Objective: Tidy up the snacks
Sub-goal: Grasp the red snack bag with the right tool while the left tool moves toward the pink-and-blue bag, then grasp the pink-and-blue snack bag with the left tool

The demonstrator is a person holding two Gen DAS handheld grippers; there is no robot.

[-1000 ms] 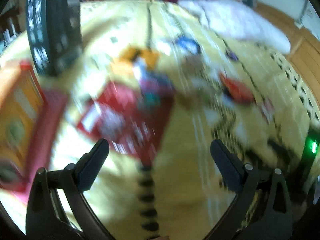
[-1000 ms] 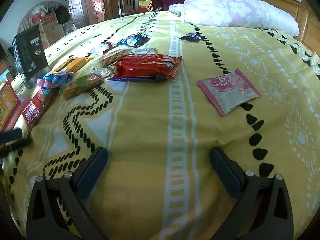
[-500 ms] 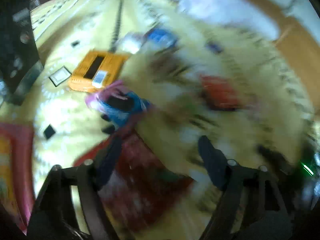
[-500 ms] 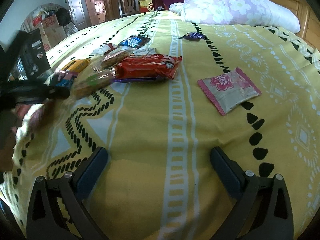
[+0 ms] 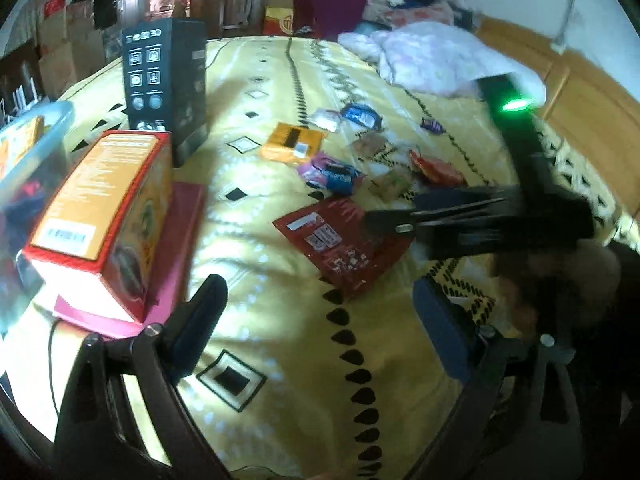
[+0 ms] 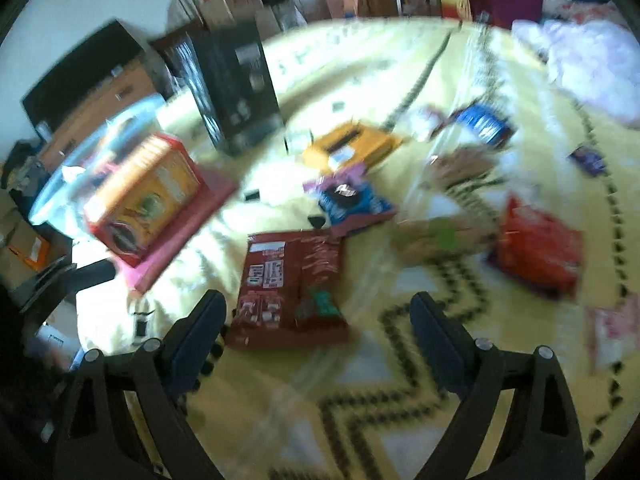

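Two black two-finger grippers over a yellow bedspread with black and white patterns [image 5: 280,320]. Left gripper [image 5: 316,332] spread wide and opening further, nothing between the pads, only bare bedspread under them. Right gripper [image 6: 316,332] also wide but closing, holding nothing; near end of one flat dark red snack packet with white labels [image 6: 292,304] lies on the bedspread in the gap between its pads, not pressed by them. In the left wrist view, the same packet [image 5: 340,244] partly covered by the right gripper's dark body reaching in from the right.

Loose on the bedspread, counted: one dark red packet, one blue and pink packet [image 5: 332,172] just behind it, one flat orange packet [image 5: 292,142] farther back, one bright red-orange bag [image 5: 436,168] to the right, one blue and white packet [image 5: 360,114], one small purple wrapper [image 5: 432,124] apart from the rest. Some pale clear-wrapped packs among them, too blurred to count.

At the left: one orange and red cardboard box [image 5: 104,216] resting on one flat pink box [image 5: 176,248], one tall black carton [image 5: 168,84] upright behind, one clear plastic tub [image 5: 36,132] at the edge. One pale floral pillow [image 5: 436,64] at the far end.
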